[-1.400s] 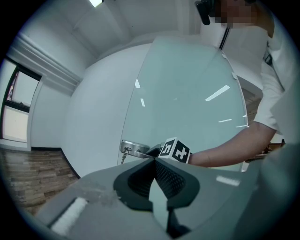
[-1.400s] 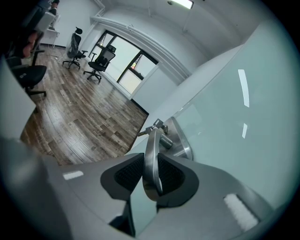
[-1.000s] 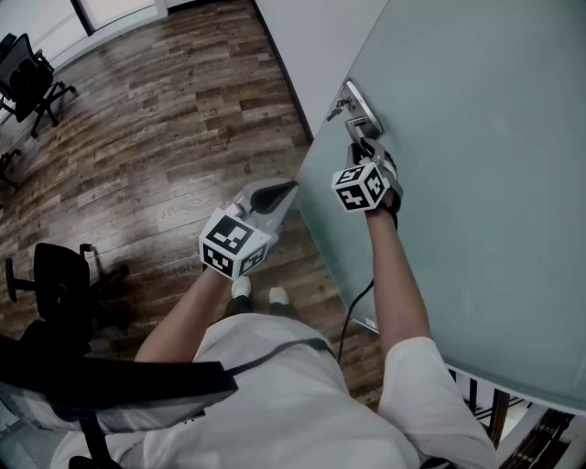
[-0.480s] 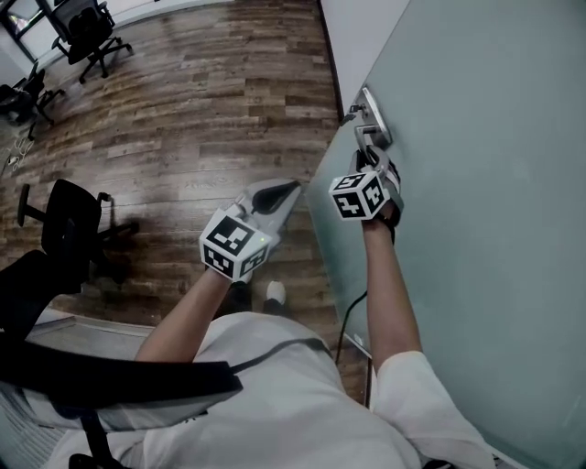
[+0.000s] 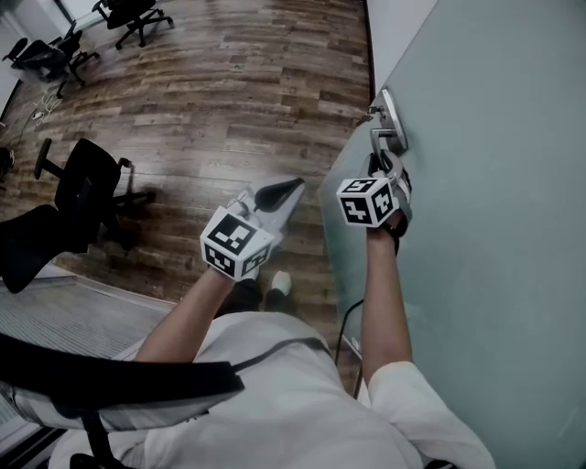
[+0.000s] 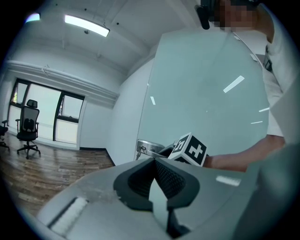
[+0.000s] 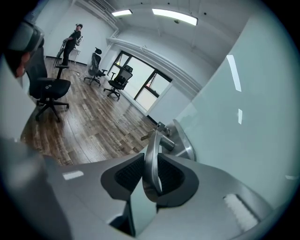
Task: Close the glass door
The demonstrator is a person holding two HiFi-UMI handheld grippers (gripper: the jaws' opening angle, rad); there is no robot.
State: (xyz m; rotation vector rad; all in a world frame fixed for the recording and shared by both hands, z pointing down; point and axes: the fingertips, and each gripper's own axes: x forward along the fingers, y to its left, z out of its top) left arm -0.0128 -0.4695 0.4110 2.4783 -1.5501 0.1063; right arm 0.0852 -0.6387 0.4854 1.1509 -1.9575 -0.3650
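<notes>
The frosted glass door fills the right of the head view, its free edge running down the middle. Its metal lever handle sits on a steel plate near that edge. My right gripper is shut on the lever. In the right gripper view the lever stands upright between both ribbed pads, at the right gripper's tips. My left gripper hangs beside the door's edge over the floor, shut and empty. In the left gripper view its pads meet, facing the door.
Wood floor lies left of the door. A black office chair stands at the left, with more chairs at the far top. A white wall lies beyond the door's edge. A person stands far off across the room.
The door has swung with my right gripper still on its lever. The floor and chairs have slid right and down in the head view. The left gripper stays shut beside the door's edge.
</notes>
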